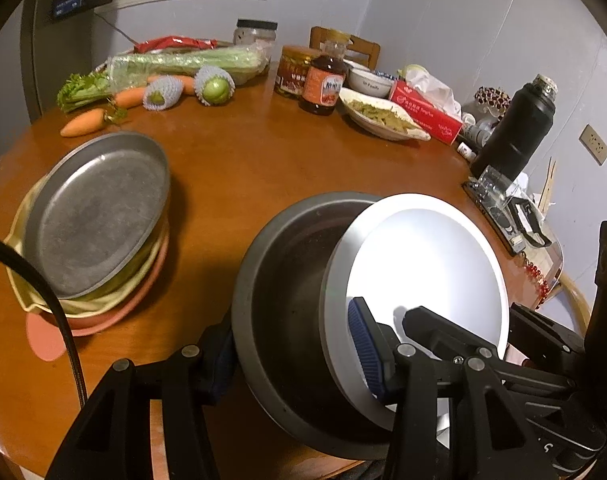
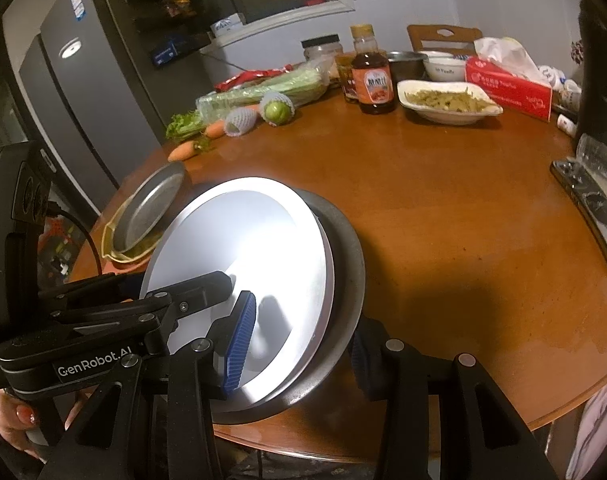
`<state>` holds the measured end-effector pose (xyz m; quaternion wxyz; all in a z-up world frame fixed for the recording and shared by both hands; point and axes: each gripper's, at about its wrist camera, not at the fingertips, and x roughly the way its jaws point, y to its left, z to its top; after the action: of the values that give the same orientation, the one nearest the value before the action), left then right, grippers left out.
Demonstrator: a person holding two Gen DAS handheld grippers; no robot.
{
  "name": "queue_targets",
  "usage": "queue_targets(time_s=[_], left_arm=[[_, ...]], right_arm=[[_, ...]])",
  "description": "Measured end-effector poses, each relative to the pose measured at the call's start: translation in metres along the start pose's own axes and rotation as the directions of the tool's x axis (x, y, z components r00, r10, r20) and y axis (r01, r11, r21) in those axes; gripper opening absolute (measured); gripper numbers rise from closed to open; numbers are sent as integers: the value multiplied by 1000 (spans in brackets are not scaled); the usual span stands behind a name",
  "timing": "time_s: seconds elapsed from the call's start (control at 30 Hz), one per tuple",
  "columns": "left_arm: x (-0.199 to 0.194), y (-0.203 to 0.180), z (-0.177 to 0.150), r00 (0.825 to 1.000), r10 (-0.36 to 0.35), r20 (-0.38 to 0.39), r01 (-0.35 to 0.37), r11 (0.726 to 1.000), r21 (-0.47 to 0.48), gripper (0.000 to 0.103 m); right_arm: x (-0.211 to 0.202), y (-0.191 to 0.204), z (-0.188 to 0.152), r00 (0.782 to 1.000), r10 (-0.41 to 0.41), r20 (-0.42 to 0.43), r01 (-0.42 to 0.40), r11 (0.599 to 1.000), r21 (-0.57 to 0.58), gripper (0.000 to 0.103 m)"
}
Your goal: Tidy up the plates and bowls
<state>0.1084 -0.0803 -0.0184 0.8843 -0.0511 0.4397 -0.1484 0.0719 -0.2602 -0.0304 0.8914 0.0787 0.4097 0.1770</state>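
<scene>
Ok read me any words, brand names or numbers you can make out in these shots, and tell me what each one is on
"GenRobot.AI" on the left claw's black body.
"Family", roughly, on the white bowl; faint.
Tissue box: white print, too blurred to read.
Sauce bottle: orange label, characters too small.
Jar: label unreadable.
Fridge: blue sticker, unreadable.

Round wooden table (image 1: 263, 160) with carrots (image 1: 81, 123), sauce bottle (image 1: 323, 80), tissue box (image 1: 427, 114)

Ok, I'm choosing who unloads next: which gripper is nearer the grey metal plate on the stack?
Left. The left gripper clamps the white plate beside the grey metal plate; the right gripper grips the white plate's far side, farther away.
</scene>
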Motion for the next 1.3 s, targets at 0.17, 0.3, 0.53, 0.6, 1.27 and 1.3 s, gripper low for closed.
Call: queue_targets(time_s=[0.17,0.3,0.53,0.6,1.27,1.3], left_arm=[[-15,8,2,1000,12,25,-12,1000,-3,51],[-26,15,3,999,21,49,-20,1000,-15,51],[-44,29,5,995,40,90,-37,999,-35,51],[-50,34,5,994,50,102,-45,998,-47,51],[-89,100,8,976,109,188,-75,981,-179,51],[-90,104,9,975,112,191,-77,980,-185,51]], right_arm=[[-5,14,6,1000,10,17,-10,1000,-22,46],[-7,26,11,1000,21,23,-20,999,-39,46],[-8,44,18,999,40,33,-37,997,-67,46],[-7,50,20,998,49,33,-46,996,-74,46],[16,120,49,993,116,37,-105,969,-222,46],[17,123,50,992,118,36,-107,968,-228,46]])
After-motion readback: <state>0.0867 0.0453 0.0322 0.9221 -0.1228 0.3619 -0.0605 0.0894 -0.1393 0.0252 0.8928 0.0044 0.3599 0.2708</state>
